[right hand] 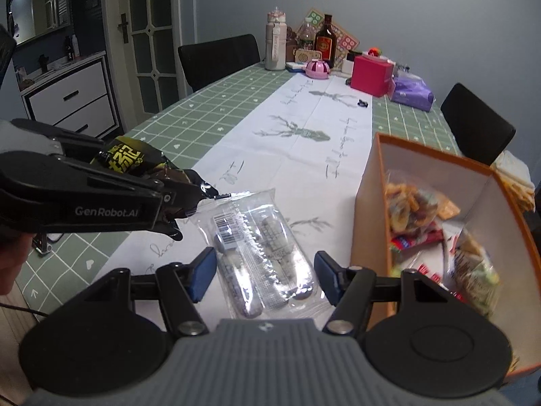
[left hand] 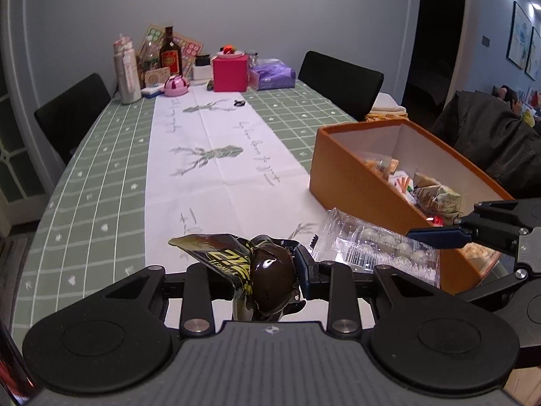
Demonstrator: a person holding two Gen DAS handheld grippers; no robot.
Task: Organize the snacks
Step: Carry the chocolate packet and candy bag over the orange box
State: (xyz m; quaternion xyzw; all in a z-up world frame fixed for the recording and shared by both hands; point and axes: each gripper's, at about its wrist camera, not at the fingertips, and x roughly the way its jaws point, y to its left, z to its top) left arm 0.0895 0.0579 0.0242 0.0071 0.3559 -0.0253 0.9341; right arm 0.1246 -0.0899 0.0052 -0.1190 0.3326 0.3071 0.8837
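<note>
My left gripper [left hand: 267, 267] is shut on a dark brown snack packet with yellow lettering [left hand: 247, 264], held just above the table; it also shows at the left of the right wrist view [right hand: 135, 164]. A clear packet of pale round snacks [right hand: 260, 250] lies on the white runner, between the open fingers of my right gripper [right hand: 265, 275]. The same clear packet [left hand: 375, 247] sits beside the orange box [left hand: 355, 186] in the left wrist view. The box [right hand: 367, 203] is open and holds several snack packs.
The table has a green checked cloth [left hand: 101, 182] with a white runner [left hand: 216, 176]. Bottles, a pink box [left hand: 230, 72] and a purple pack [left hand: 272, 74] stand at the far end. Black chairs [left hand: 339, 81] flank the table.
</note>
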